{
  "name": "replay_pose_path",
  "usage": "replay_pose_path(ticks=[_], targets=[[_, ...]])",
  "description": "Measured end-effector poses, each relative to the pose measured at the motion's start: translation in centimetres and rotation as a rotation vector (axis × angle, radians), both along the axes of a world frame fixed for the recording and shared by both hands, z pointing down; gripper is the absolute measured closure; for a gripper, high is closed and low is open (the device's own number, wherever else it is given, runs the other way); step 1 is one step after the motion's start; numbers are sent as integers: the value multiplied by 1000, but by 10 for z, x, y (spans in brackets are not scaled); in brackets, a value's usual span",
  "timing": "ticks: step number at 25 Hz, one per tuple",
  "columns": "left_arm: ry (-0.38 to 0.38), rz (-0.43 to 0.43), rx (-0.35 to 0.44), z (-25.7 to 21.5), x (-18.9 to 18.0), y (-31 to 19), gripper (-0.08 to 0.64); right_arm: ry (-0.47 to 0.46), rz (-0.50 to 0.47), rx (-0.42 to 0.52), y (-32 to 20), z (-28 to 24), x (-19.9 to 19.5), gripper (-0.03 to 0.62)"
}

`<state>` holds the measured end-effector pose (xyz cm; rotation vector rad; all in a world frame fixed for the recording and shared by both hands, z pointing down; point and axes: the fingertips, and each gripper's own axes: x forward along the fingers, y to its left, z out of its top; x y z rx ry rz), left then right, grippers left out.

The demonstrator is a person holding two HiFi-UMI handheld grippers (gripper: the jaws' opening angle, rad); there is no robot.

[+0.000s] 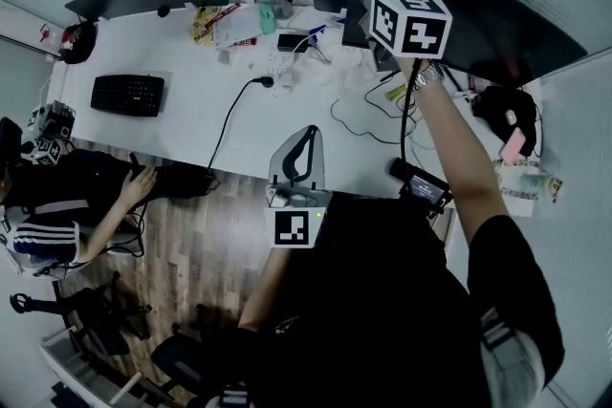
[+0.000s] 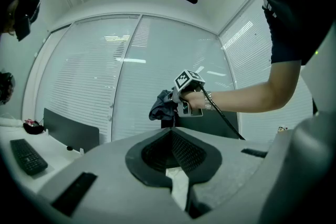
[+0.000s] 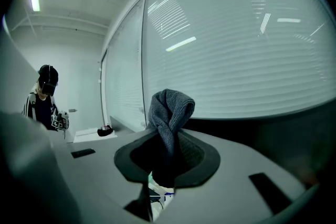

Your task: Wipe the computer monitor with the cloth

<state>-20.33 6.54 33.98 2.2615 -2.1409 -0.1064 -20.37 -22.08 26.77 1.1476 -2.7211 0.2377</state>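
1. Right gripper (image 3: pixel 167 157): fingers clamped tight on the cloth (image 3: pixel 170 107), held up at the monitor's (image 1: pixel 497 24) top corner.
2. Left gripper (image 2: pixel 170 136): fingers pressed together, nothing in them, down low by the counter (image 1: pixel 191 124) edge.

A dark grey-blue cloth (image 3: pixel 170 107), bunched and folded over at its top, is held upright in the jaws of the right gripper (image 3: pixel 167 162), by the upper edge of the wide dark monitor (image 1: pixel 488 19) standing along the bench's far right edge.
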Motion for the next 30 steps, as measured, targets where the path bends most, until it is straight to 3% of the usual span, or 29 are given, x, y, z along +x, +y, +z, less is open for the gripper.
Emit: replay_pose_path(ticks=[7,13,22,30], targets=[[-14,10,26,-11,-1,-8,552,-50,-24,48,24,-22,29,534],[-47,67,39,-21,13,-21,552,-135,-16,62,52,-46,91,534],[-59,234,57,-24,67,-47,552,-136,169,120,90,-52,213,534],[-51,374,91,-35,114,-71,552,-120,294,126,137,-31,282,535]])
